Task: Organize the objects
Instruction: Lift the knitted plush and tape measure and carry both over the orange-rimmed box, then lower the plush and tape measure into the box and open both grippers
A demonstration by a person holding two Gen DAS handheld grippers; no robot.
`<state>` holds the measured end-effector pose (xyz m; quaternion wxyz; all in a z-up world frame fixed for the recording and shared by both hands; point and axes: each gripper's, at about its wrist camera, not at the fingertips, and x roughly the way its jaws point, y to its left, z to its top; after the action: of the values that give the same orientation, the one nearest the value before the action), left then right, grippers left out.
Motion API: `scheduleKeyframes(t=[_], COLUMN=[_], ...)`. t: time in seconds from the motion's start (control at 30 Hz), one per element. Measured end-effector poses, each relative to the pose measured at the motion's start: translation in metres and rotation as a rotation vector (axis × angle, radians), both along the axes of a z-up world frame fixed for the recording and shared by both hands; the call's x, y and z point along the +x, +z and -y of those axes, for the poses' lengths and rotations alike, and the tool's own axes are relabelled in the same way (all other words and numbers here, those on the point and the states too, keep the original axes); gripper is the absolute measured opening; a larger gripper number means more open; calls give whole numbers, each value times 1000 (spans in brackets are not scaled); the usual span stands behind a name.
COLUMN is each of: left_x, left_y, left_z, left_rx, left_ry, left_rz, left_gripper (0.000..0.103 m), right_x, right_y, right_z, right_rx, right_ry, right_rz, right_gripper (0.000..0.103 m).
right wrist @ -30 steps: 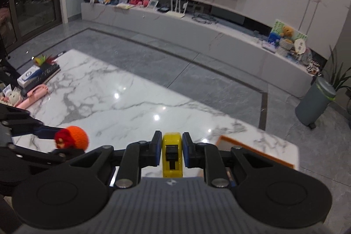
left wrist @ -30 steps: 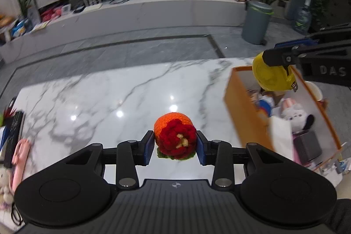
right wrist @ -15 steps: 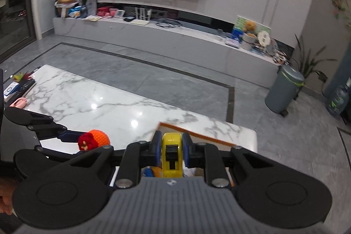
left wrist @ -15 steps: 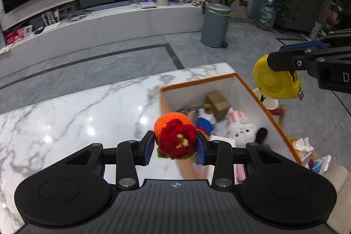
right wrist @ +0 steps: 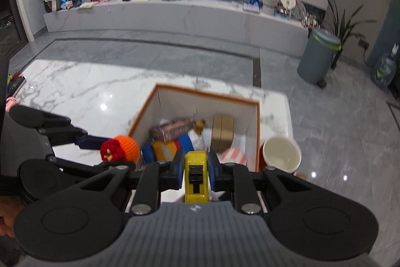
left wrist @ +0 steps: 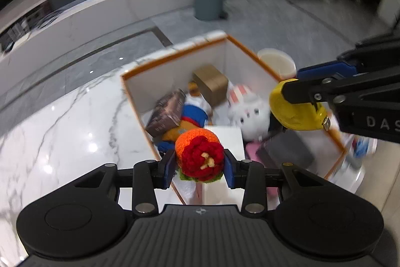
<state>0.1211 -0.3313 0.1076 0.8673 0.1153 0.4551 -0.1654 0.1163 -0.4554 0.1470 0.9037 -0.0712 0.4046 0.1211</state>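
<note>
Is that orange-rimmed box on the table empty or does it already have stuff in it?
Partly filled. The box is open-topped and holds a white plush, a brown carton and other items.

Crochet ball (left wrist: 198,157) was orange w/ a red flower, yellow centre & green base, sat btwn blue-padded black fingers (left wrist: 168,168); tape measure (left wrist: 297,109) was yellow w/ a black slider. Box (left wrist: 175,55) had an orange rim & white walls, on a white tabletop (left wrist: 62,121) w/ grey veining. Inside: a white plush (left wrist: 250,113) w/ red-striped ears, a tan carton (left wrist: 211,83), a brown patterned pack (left wrist: 167,113).
</note>
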Motion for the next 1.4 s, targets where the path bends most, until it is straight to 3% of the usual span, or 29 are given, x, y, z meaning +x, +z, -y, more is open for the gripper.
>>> scheduleKeyframes(t=[0.1, 0.37, 0.77, 1.0, 1.17, 1.4], left_x=[3, 14, 19, 22, 20, 15], left_y=[-13, -38, -63, -66, -75, -88], left_z=[11, 18, 33, 35, 43, 48], left_rx=[93, 151, 284, 306, 420, 516], left_ry=[-43, -97, -170, -184, -243, -304], left_rz=[20, -32, -19, -13, 20, 60], left_gripper=[44, 44, 44, 44, 44, 44], right_x=[2, 5, 12, 14, 11, 11], right_y=[-24, -68, -96, -108, -116, -120], right_z=[1, 0, -13, -14, -17, -23], right_rx=[11, 64, 78, 69, 48, 18], right_ry=[-20, -38, -56, -67, -64, -55], right_rz=[-45, -131, -191, -215, -212, -179], right_gripper=[20, 20, 20, 20, 20, 20])
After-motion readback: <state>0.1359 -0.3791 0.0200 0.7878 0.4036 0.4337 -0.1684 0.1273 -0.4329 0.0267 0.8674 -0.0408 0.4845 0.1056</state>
